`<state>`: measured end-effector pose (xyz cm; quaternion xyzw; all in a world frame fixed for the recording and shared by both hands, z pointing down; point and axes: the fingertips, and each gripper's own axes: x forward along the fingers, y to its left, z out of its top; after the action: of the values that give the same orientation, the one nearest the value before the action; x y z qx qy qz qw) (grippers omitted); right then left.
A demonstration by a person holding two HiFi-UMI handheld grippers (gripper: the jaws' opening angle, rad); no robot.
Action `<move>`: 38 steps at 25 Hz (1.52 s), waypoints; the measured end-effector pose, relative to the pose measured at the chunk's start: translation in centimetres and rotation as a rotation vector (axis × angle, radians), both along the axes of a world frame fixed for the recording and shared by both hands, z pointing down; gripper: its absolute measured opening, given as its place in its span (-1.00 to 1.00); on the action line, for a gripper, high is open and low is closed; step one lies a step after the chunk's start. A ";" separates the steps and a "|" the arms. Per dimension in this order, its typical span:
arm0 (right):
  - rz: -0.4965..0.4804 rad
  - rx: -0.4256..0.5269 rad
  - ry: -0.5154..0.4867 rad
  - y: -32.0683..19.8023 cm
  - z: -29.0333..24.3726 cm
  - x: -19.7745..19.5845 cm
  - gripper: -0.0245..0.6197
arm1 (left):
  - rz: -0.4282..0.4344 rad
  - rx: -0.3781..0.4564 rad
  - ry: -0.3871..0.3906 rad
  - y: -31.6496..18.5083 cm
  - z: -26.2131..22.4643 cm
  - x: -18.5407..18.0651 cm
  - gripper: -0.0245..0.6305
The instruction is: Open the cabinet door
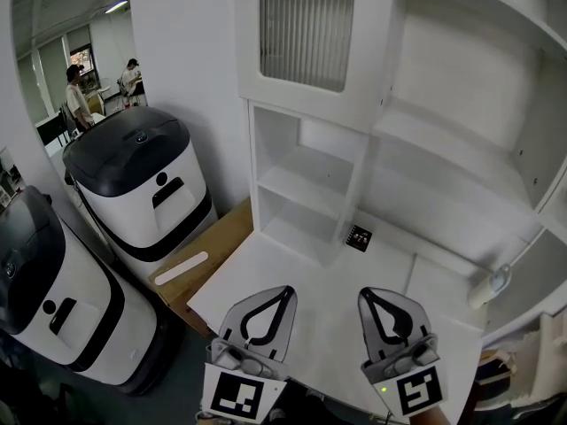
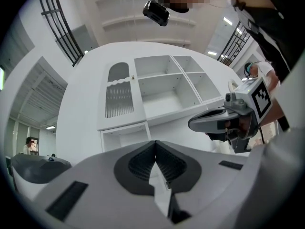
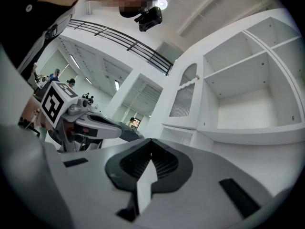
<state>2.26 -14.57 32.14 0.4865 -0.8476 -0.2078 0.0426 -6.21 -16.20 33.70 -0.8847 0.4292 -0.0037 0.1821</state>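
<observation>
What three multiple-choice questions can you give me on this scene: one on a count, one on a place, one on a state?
1. How many white machines with black lids stand at the left?
A one; B two; C four.

2. Where does the small black tag lie?
A on a machine's lid; B on the white countertop, beside the foot of the open shelves; C up on the top shelf.

3. How do the left gripper and the right gripper stand?
A both shut and empty; B both wide open; C the left shut on the tag.

Answers:
1. B, since the head view shows two such machines side by side.
2. B, since the tag lies flat on the counter by the shelf unit.
3. A, since each gripper view shows the jaws together with nothing between them.
</observation>
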 end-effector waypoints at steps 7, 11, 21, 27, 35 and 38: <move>-0.008 0.054 0.011 -3.1 -2.2 1.1 -0.92 | 0.002 0.050 0.010 -3.2 -2.8 2.0 -0.93; -0.007 0.084 -0.009 -4.8 -3.9 2.0 -0.92 | 0.015 0.079 0.000 -4.7 -4.0 3.1 -0.93; -0.013 0.175 -0.007 -7.1 -8.0 3.7 -0.92 | 0.034 0.176 -0.025 -7.1 -7.6 5.4 -0.94; -0.017 0.217 -0.002 -7.9 -10.1 4.2 -0.92 | 0.036 0.194 0.010 -8.4 -10.0 5.9 -0.93; -0.033 0.289 0.003 -8.7 -13.6 4.3 -0.92 | 0.042 0.262 0.005 -9.3 -13.2 7.0 -0.93; -0.040 0.322 0.011 -8.9 -15.0 4.0 -0.92 | 0.041 0.279 0.015 -9.6 -14.3 7.0 -0.94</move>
<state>6.22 -23.48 17.13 0.4688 -0.8126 -0.3444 -0.0355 0.82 -25.76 19.41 -0.8593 0.4089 0.0664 0.3000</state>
